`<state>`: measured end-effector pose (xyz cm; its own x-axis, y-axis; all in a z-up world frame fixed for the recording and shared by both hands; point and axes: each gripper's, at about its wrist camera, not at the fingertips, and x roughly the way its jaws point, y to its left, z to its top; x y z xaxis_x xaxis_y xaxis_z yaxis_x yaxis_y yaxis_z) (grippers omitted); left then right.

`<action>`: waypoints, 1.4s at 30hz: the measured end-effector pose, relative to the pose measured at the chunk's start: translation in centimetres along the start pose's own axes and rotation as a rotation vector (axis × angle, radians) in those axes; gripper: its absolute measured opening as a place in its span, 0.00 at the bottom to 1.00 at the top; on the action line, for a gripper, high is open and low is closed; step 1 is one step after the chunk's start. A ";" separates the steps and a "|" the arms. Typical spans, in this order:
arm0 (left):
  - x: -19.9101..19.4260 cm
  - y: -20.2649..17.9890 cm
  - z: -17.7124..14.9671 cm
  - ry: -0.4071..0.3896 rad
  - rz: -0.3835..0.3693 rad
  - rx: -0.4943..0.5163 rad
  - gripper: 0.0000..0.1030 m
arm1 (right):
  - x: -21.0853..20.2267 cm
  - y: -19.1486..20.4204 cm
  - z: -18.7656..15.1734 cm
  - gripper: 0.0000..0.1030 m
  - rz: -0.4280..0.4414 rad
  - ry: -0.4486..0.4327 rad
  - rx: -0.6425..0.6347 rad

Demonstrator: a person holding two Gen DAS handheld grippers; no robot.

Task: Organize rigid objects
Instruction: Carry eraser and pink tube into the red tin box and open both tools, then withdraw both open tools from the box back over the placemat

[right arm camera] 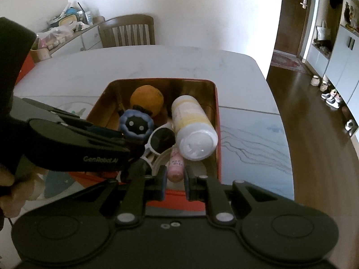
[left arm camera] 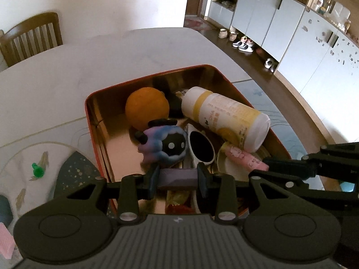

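Figurine point(left arm camera: 166, 144) — blue-purple, black-faced, white-eyed

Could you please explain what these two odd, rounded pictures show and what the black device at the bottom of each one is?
Each picture comes from a fisheye camera mounted on a handheld two-finger gripper; a person holds one in each hand. There is no robot arm.

The left camera looks along the left gripper, which is shut on a purple block that seems to be the base of the purple-blue toy figure.

The right camera looks along the right gripper, which sits around the end of a pink tube.

Both reach into a red tin on a white table. Inside lie an orange, a white and yellow bottle on its side, and white sunglasses.
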<state>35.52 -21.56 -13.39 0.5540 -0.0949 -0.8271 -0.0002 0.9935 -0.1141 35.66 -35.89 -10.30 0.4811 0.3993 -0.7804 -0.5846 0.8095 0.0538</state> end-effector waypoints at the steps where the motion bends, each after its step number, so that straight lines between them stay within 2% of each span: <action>1: 0.0 0.0 0.0 0.002 -0.003 -0.001 0.34 | 0.0 -0.1 0.0 0.19 0.000 0.001 0.004; 10: -0.7 0.3 -0.2 -0.008 -0.015 -0.009 0.35 | -0.7 -0.6 -0.2 0.26 0.004 -0.004 0.037; 14: -1.5 0.4 -0.6 -0.018 -0.032 -0.009 0.43 | -1.2 -0.5 -0.3 0.32 0.006 -0.012 0.047; 20: -3.7 0.9 -1.1 -0.062 -0.051 -0.010 0.44 | -1.9 0.2 -0.2 0.33 0.011 -0.018 0.051; 23: -5.3 1.1 -1.4 -0.101 -0.051 0.000 0.49 | -2.4 0.9 -0.2 0.38 0.009 -0.023 0.048; 25: -6.4 1.4 -1.7 -0.125 -0.052 0.004 0.50 | -2.6 1.4 -0.1 0.43 0.008 -0.027 0.049; 32: -9.8 3.3 -2.6 -0.186 -0.027 0.021 0.50 | -3.6 4.0 0.5 0.48 -0.009 -0.057 0.054; 34: -10.7 4.2 -2.8 -0.201 -0.014 0.019 0.50 | -3.8 5.0 0.7 0.56 -0.013 -0.069 0.053; 37: -12.1 5.6 -3.1 -0.223 -0.009 0.031 0.50 | -3.9 6.6 1.1 0.60 -0.010 -0.080 0.051; 39: -12.9 6.7 -3.5 -0.232 -0.009 0.029 0.58 | -4.0 7.7 1.3 0.62 -0.009 -0.089 0.052; 42: -13.9 8.6 -4.2 -0.243 -0.004 0.018 0.60 | -3.8 9.5 1.6 0.62 -0.008 -0.094 0.046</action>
<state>24.32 -11.94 -5.15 0.7380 -0.0833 -0.6697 0.0161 0.9942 -0.1061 29.33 -29.00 -5.82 0.5456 0.4298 -0.7194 -0.5513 0.8306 0.0781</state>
